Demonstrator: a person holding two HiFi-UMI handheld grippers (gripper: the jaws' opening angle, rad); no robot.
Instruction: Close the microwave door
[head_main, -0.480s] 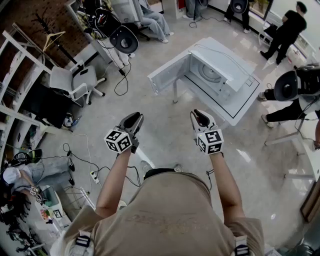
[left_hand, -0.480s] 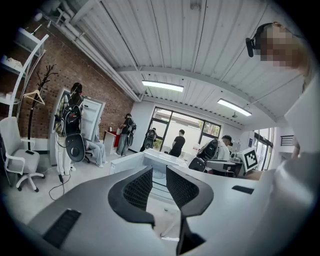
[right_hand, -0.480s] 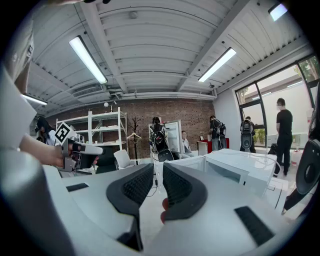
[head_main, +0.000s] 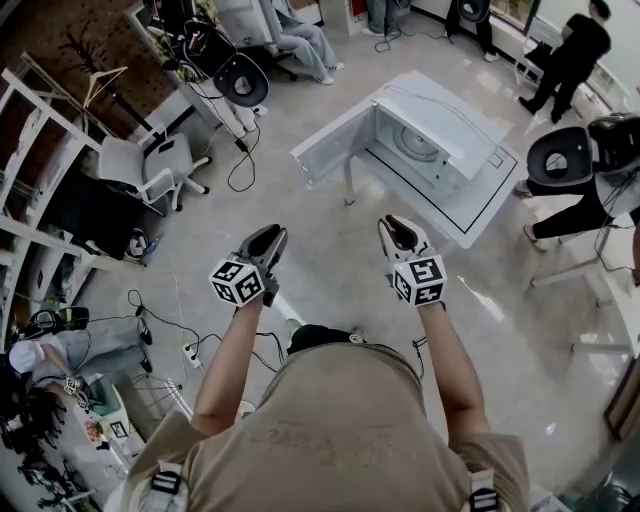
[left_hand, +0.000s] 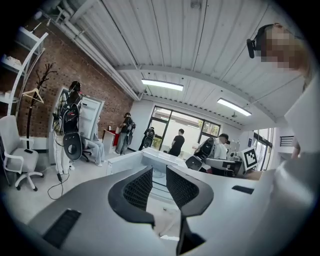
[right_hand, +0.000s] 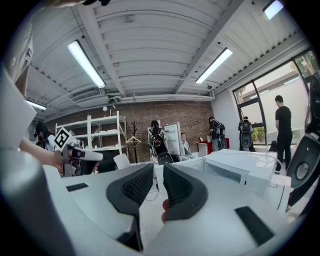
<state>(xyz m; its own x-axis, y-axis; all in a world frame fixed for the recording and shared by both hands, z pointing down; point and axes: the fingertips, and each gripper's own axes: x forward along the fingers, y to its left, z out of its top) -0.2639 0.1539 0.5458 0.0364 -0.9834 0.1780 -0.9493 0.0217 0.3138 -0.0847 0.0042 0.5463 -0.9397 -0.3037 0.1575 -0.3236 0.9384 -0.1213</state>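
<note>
The left gripper (left_hand: 159, 172) has its jaws a narrow gap apart, with nothing between the pads. The right gripper (right_hand: 158, 170) is the same: a slim gap, nothing held. Only the two gripper views show those gaps. The head view looks down on the backs of the jaws and on each marker cube. There both grippers are held out side by side over bare floor (head_main: 330, 260), well apart from each other and short of the table (head_main: 478, 222).

The microwave (head_main: 445, 120) sits on that table ahead of the grippers, nearer the right one. Its door (head_main: 335, 150) is swung wide open to the left, past the table edge. The head view alone looks into the cavity, where the turntable (head_main: 420, 145) shows. In the left gripper view the open door is a low white panel just beyond the jaw tips. In the right gripper view the microwave lies right of the jaws and shows its white side.

The gripper views add the ribbed ceiling, its strip lights (right_hand: 87, 62) and the brick wall (left_hand: 45, 95), none of which the head view gives. The left one shows a coat stand (left_hand: 36, 95) and people by the windows. The right one shows white shelves (right_hand: 100, 135). The head view has a white chair (head_main: 150, 165) at the left.
</note>
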